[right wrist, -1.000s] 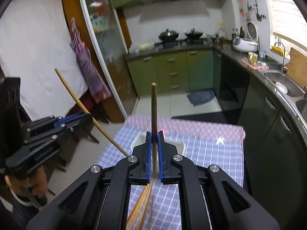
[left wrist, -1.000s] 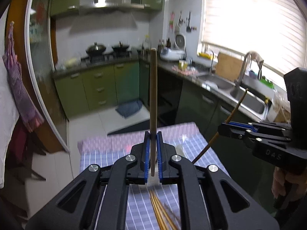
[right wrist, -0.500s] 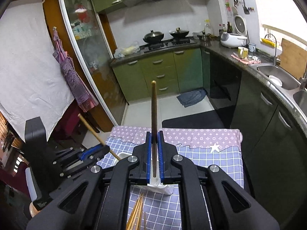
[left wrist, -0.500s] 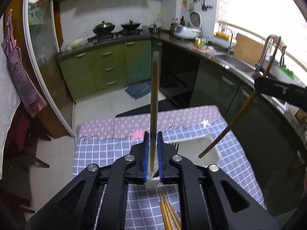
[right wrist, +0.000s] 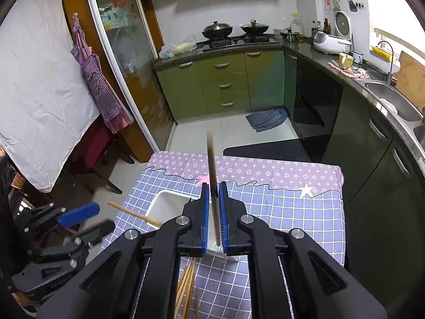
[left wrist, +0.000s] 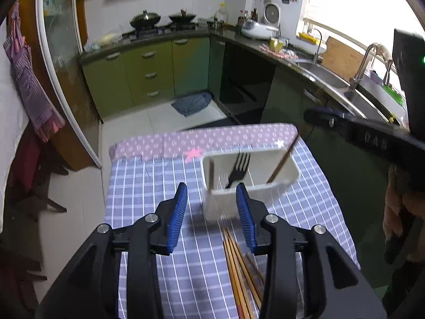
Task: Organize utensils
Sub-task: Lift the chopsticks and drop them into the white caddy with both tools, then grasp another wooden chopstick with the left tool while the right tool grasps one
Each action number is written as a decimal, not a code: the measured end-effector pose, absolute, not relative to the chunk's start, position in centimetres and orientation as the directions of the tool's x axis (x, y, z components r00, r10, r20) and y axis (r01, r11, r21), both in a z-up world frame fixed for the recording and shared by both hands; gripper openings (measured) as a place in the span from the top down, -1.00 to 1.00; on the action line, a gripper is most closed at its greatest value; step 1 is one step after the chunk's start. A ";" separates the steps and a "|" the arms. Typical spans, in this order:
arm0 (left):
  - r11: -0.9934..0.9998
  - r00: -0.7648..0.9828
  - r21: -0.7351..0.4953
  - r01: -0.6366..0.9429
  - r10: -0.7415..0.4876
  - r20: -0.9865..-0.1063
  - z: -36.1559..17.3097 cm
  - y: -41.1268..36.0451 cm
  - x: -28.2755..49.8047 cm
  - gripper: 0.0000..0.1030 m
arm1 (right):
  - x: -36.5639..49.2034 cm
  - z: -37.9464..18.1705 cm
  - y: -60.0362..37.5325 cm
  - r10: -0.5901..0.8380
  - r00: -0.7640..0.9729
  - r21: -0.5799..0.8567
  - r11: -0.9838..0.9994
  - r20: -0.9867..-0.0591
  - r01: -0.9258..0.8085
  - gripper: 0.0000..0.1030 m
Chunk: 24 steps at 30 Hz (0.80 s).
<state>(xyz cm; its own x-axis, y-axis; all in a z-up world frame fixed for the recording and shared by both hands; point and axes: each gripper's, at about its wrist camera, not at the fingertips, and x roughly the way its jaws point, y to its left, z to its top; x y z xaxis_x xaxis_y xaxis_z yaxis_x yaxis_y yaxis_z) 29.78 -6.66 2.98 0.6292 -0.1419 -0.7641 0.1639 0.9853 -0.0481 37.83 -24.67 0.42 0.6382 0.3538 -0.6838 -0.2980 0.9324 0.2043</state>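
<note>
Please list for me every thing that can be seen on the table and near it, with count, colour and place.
table cloth: one, blue-white check with a purple patterned border, covers the table.
utensil holder: one, white, on the far part of the cloth.
fork: one, black, standing in the holder.
chopsticks in the holder: two visible, brown, one at its left end, one leaning at its right end.
loose chopsticks: several, exact count unclear, light wood, lying on the cloth before the holder.
held chopstick: one, brown, blurred, upright between the right gripper's pads.
left gripper: black with blue pads, jaws opening, nothing between them.
right gripper: black with blue pads, closed on the held chopstick.
hand: one, at the right edge, holding the right gripper.
</note>
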 end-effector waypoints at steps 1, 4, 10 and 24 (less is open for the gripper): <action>0.984 0.617 -0.054 0.168 -0.148 -0.773 2.6 -6.6 29.6 0.29 | 37.5 0.7 -24.8 0.359 0.641 0.207 0.930 -0.678 -0.303 0.75; 0.983 0.603 -0.056 0.174 -0.151 -0.783 2.0 -6.8 29.3 0.29 | 36.1 1.7 -25.6 0.370 0.657 0.211 0.927 -0.657 -0.311 0.70; 0.975 0.550 -0.111 0.192 -0.200 -0.811 0.4 -7.3 28.2 0.29 | 31.0 2.7 -27.4 0.417 0.662 0.233 0.906 -0.622 -0.352 0.53; 0.982 0.252 -0.066 0.177 -0.110 -0.962 -11.5 -10.8 26.6 0.62 | 23.6 -11.2 -28.8 0.327 0.428 0.149 0.906 -0.843 -0.397 0.52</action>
<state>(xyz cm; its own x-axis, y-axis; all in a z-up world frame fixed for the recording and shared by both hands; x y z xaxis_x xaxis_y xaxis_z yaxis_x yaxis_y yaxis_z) 26.65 -10.85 -11.51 0.2518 -0.1098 -0.9615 0.1765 0.9821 -0.0659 23.61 -28.78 -11.17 0.4281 0.3266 -0.8426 -0.3972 0.9055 0.1492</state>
